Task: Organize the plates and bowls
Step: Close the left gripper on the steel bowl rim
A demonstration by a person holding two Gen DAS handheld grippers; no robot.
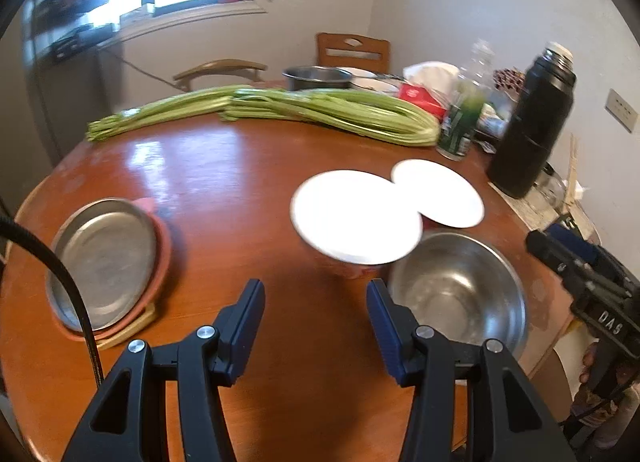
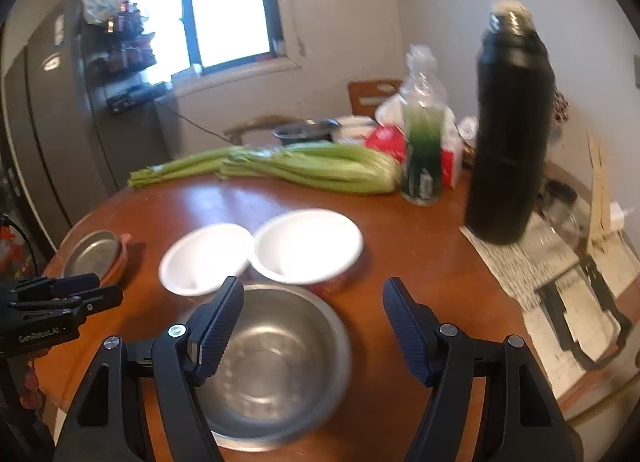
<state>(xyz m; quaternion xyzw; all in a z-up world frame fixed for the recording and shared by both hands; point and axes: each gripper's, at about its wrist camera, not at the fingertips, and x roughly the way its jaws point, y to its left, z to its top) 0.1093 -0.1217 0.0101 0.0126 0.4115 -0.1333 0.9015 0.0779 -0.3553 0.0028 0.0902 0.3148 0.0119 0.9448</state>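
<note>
My two grippers, left gripper [image 1: 316, 326] and right gripper [image 2: 314, 332], are black-framed with ribbed blue pads, silver screws and white lettering.

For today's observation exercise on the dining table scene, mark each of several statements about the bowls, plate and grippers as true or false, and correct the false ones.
1. The round stainless steel bowl is empty. True.
2. The two white round bowls sit side by side behind the steel bowl. True.
3. The left gripper is clamped on a white bowl. False: its jaws are apart with nothing between them.
4. The flat metal plate lies inside the steel bowl. False: it rests on a reddish-brown dish across the round wooden table.
5. The right gripper holds nothing. True.
</note>
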